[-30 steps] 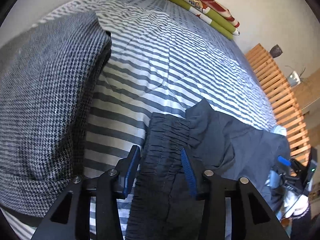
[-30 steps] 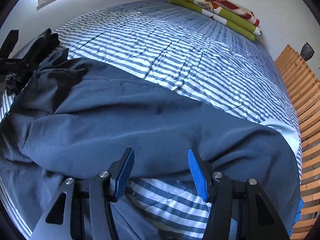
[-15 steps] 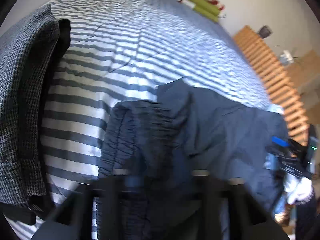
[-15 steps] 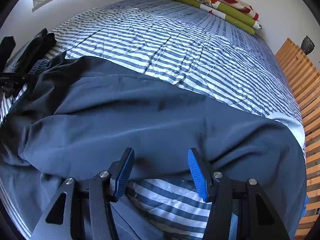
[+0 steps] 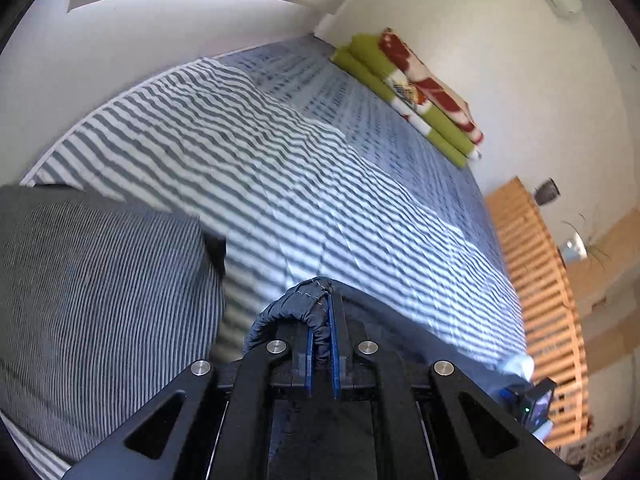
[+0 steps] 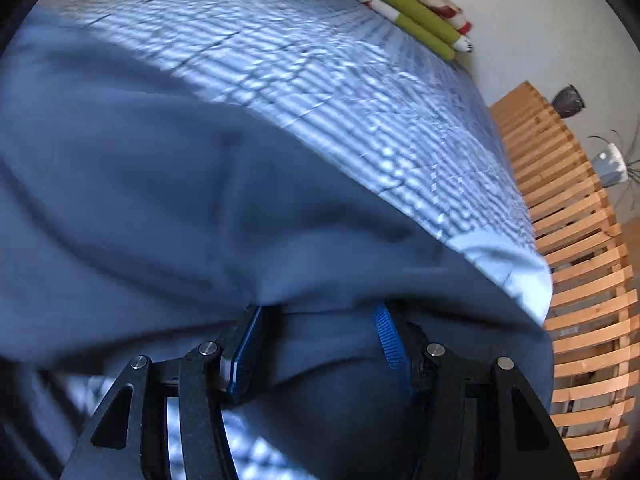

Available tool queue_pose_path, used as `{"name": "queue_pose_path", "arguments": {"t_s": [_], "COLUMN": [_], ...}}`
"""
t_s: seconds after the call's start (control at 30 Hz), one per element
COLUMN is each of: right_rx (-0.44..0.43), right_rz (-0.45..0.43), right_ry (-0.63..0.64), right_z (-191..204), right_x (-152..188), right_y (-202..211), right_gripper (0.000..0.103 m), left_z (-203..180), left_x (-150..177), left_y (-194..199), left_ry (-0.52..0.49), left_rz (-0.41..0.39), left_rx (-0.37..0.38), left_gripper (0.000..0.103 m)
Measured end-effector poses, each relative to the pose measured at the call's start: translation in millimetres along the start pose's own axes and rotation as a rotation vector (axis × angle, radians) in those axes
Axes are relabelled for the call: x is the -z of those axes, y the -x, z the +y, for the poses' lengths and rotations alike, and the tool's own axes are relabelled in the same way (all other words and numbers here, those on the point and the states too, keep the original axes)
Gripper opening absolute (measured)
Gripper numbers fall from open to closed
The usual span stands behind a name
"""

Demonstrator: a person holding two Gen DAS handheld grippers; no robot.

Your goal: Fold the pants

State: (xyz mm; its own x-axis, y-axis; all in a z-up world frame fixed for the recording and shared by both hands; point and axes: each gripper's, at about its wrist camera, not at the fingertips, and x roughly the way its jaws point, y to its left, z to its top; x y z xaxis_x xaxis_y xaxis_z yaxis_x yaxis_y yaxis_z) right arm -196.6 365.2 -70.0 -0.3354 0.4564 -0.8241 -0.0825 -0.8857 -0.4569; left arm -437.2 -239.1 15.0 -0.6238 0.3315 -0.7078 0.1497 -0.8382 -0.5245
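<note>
Lower left: grey houndstooth folded garment [image 5: 100, 312]. Bottom centre: left gripper [image 5: 321, 334] clamped on the dark blue pants' [image 5: 298, 308] gathered waistband, above the striped bedspread [image 5: 280, 184]. Right gripper [image 6: 318, 344]: jaws apart, pants cloth between.

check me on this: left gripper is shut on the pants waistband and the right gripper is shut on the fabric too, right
Half right. The left gripper is shut on the gathered waistband of the pants, as the left wrist view shows. The right gripper is not shut: the right wrist view shows its jaws standing wide apart, with fabric lying between them but the pads not pressing on it.
</note>
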Motion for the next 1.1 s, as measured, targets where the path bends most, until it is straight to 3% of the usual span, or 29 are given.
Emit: {"name": "queue_pose_path", "arguments": {"t_s": [0.1, 0.2, 0.3, 0.43, 0.53, 0.6, 0.67, 0.8, 0.93, 1.1], "right_rx": [0.06, 0.101, 0.026, -0.09, -0.151, -0.159, -0.148, -0.097, -0.073, -0.157], "right_rz": [0.007, 0.028, 0.01, -0.029, -0.042, -0.045, -0.026, 0.033, 0.088, 0.121], "right_ry": [-0.069, -0.106, -0.117, -0.157, -0.266, -0.366, -0.446, -0.585, -0.755, -0.916], "right_z": [-12.5, -15.7, -21.4, -49.0, -91.6, -124.8, -149.3, -185.0, -215.6, -236.0], "right_x": [-26.6, -45.4, -44.7, -16.1, 30.6, 81.6, 132.2, 225.5, 314.0, 370.3], "right_y": [-18.1, -29.6, -13.4, 32.1, 70.3, 100.7, 122.1, 149.0, 161.3, 145.4], "right_gripper": [0.049, 0.049, 0.051, 0.051, 0.051, 0.051, 0.051, 0.052, 0.058, 0.058], "left_z": [1.6, 6.6, 6.1, 5.5, 11.3, 7.3, 12.1, 21.5, 23.6, 29.1], "left_x": [-10.9, -3.9, 1.7, 21.8, 48.8, 77.4, 111.4, 170.5, 207.8, 221.5], "left_y": [-34.6, -66.8, -65.0, -26.9, 5.1, 17.6, 24.7, 25.1, 26.3, 31.0], "left_ry": [0.019, 0.023, -0.03, -0.085, -0.092, -0.138, -0.154, -0.149, -0.163, -0.059], "left_rz": [0.024, 0.148, 0.145, 0.152, 0.142, 0.175, 0.196, 0.263, 0.271, 0.248], "left_rx": [-0.054, -0.077, -0.106, -0.082, -0.096, -0.085, -0.113, -0.111, -0.14, -0.12], "left_gripper": [0.009, 0.018, 0.021, 0.048, 0.053, 0.059, 0.067, 0.068, 0.073, 0.082]}}
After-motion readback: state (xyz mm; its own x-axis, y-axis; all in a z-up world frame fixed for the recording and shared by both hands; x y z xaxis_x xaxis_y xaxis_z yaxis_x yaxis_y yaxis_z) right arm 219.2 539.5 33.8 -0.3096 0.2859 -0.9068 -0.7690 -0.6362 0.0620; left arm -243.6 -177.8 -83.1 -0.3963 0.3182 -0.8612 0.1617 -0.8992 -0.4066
